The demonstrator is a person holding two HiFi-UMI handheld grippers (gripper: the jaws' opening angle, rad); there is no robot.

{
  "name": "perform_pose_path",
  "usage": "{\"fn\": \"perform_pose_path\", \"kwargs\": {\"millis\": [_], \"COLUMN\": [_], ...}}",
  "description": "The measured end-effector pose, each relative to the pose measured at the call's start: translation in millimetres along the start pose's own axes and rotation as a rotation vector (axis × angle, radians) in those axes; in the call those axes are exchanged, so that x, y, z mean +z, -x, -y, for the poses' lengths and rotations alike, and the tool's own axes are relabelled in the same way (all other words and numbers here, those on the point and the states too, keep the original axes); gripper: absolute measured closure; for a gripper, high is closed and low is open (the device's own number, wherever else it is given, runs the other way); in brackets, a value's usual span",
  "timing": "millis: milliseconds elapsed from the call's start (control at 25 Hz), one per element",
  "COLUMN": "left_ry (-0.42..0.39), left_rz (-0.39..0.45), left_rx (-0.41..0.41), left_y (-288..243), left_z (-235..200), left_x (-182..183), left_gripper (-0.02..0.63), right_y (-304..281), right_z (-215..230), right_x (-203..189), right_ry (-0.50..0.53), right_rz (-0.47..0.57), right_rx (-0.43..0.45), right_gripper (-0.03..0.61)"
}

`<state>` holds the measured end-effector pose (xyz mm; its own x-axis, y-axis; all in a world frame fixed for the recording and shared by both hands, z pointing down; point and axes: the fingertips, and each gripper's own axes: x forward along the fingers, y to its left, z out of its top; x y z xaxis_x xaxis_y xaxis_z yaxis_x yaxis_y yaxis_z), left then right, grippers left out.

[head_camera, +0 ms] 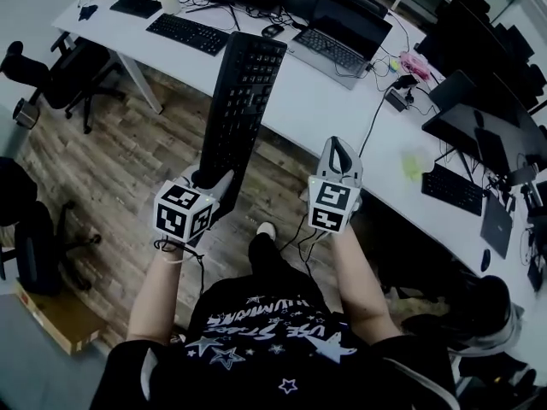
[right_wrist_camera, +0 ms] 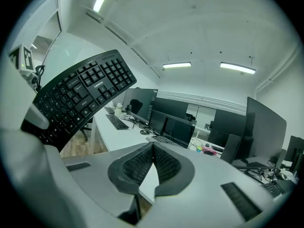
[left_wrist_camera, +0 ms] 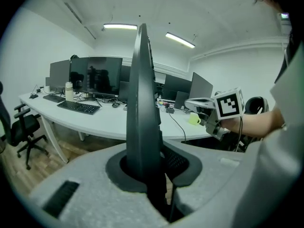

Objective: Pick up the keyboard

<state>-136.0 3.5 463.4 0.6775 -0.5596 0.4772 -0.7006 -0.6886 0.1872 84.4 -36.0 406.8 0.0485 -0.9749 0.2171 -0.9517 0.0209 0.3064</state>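
Now I am holding the keyboard in the air with the left hand-held gripper. Its jaws are closing only a little apart, because they are pressing on the near short end of the board. From this grip the keyboard is reaching out toward 12 o'clock, over the wooden floor, and its far end is hanging above the edge of the white counter. The right hand-held gripper is waiting at 3 o'clock from the left one; its jaws are fully together and are carrying nothing.

I am judging the keyboard as light and stiff: it is staying straight although only one end is held. However, the plastic is smooth and the long body is pulling like a lever on the grip, so it may be slipping or turning. Taking it nearer to the middle of a long edge, or supporting the free end with the right jaws, is looking safer to me.

I am counting three keyboards: the held one, a second keyboard on the counter at 11 o'clock, and a third keyboard at 3 o'clock. I am seeing one open laptop at 1 o'clock, and two hand-held grippers.
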Motion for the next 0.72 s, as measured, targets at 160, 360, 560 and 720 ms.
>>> {"fn": "perform_pose_path", "kwargs": {"millis": [160, 360, 560, 720], "left_ry": [0.021, 0.043, 0.074, 0.107], "left_rz": [0.022, 0.046, 0.053, 0.068], "left_rx": [0.024, 0.033, 0.05, 0.049], "left_y": [37.1, 69.8, 98.6, 122.7], "left_z": [12.0, 39.6, 60.1, 75.3], "left_x": [-16.2, -36.1, -57.3, -73.9], "left_gripper": [0.529, 0.528, 0.528, 0.528], "right_y": [39.5, 81.7, 116.4, 146.3], "right_z": [-16.2, -24.0, -35.2, -48.9], "right_x": [-3.6, -10.0, -11.9, -14.8], "right_ry": [0.02, 0.026, 0.023, 0.001], "right_rz": [-0.006, -0.002, 0.005, 0.012], "right_rx": [0.025, 0.052, 0.084, 0.111], "right_gripper": [0.571, 0.571, 0.571, 0.571]}}
